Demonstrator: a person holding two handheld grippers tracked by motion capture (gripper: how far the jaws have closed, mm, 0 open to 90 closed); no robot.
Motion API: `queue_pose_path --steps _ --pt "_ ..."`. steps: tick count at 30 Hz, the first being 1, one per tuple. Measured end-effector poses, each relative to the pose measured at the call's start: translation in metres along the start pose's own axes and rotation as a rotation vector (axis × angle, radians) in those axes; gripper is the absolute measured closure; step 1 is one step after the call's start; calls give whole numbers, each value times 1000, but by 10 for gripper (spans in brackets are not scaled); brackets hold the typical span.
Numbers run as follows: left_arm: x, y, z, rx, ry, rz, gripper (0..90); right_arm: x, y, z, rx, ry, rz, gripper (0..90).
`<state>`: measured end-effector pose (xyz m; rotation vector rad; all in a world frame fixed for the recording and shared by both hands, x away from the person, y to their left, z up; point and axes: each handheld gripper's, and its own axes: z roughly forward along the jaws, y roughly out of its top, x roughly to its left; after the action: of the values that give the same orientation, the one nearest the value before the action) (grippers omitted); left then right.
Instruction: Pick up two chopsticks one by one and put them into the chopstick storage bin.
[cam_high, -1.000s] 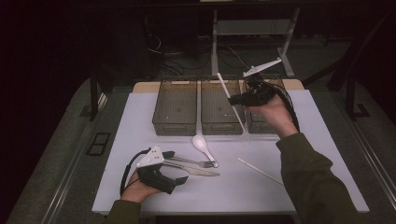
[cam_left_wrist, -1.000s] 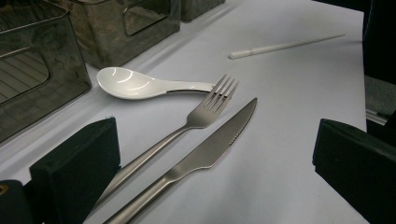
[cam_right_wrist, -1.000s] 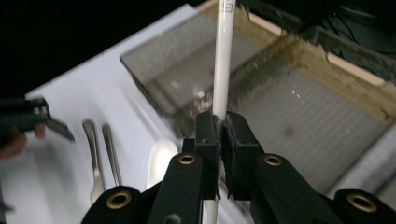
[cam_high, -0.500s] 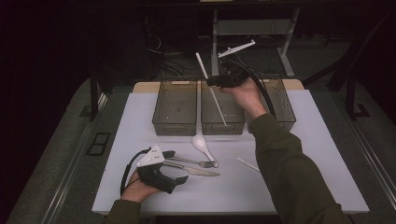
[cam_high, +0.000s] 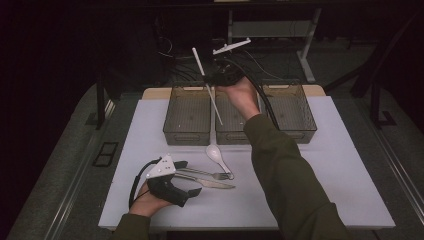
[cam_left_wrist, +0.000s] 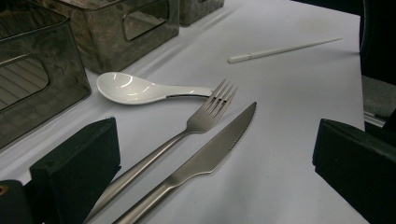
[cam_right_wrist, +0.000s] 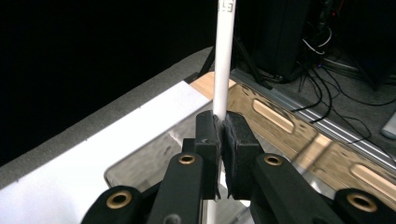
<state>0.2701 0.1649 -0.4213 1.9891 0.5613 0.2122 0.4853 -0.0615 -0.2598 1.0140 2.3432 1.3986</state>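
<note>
The right tool (cam_high: 216, 76) is pinched tight on a long white plastic chopstick (cam_high: 212, 100) and holds it in the air above the left one of three see-through grey plastic bins (cam_high: 187, 131) at the back of the white counter (cam_high: 350, 165). It looks like the putting-away step: next the stick should go down into a bin, then the tool lets go. The left tool (cam_left_wrist: 219, 154) rests wide, holding nothing, by a shiny metal fork (cam_left_wrist: 196, 123), a metal knife (cam_left_wrist: 210, 156) and a white soup spoon (cam_left_wrist: 135, 88) (another chopstick (cam_left_wrist: 285, 49) lies farther off).
</note>
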Motion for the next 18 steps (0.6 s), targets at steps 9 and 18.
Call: queue_pose_path --steps 9,18 --pt "0 0 -1 -6 -10 2 0 18 6 39 24 18 4 848" --pt "0 0 -1 -17 -14 -3 0 19 -8 71 115 4 27 848"
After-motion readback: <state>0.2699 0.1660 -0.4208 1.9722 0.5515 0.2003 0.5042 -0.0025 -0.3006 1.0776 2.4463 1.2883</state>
